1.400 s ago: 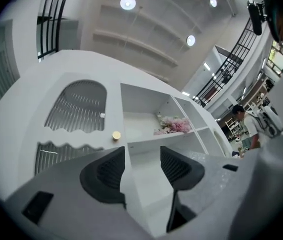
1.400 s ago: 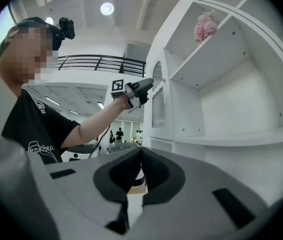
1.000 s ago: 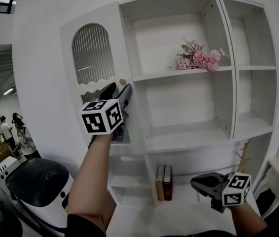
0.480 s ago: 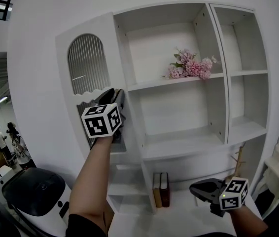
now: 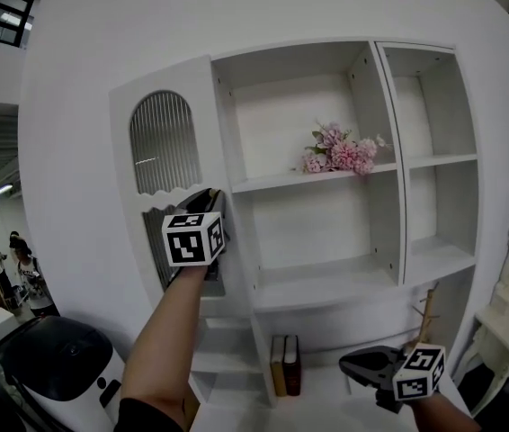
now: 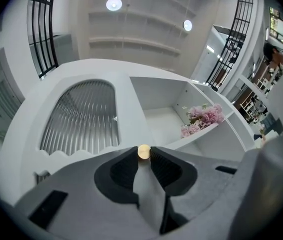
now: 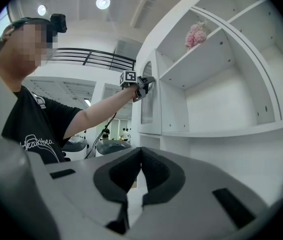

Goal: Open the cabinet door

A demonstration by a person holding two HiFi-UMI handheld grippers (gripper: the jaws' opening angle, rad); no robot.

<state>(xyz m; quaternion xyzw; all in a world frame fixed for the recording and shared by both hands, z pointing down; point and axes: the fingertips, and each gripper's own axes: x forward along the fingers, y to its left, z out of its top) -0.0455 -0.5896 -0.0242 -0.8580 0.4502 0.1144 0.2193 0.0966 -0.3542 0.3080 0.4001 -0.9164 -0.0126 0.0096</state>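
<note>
Having just been closing, the left gripper (image 6: 144, 156) is pinching the knob (image 6: 144, 151) of the cabinet door (image 6: 81, 119) between its fingers (image 6: 124, 169); the right gripper (image 7: 141, 151) is idling, fingers together; an outward pull is likely coming next.

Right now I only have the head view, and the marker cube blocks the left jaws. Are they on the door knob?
Observer: Yes. In the left gripper view, the jaws of the left gripper have just been closing, and their pads now sit against both sides of the round gold knob.
Operator: Door open at all?
Observer: No. The right gripper view catches the cabinet door from the side, and it looks shut, not swung out.
Operator: Right gripper carrying anything?
Observer: No. In its own view the jaw tips of the right gripper meet with nothing between them.
</note>
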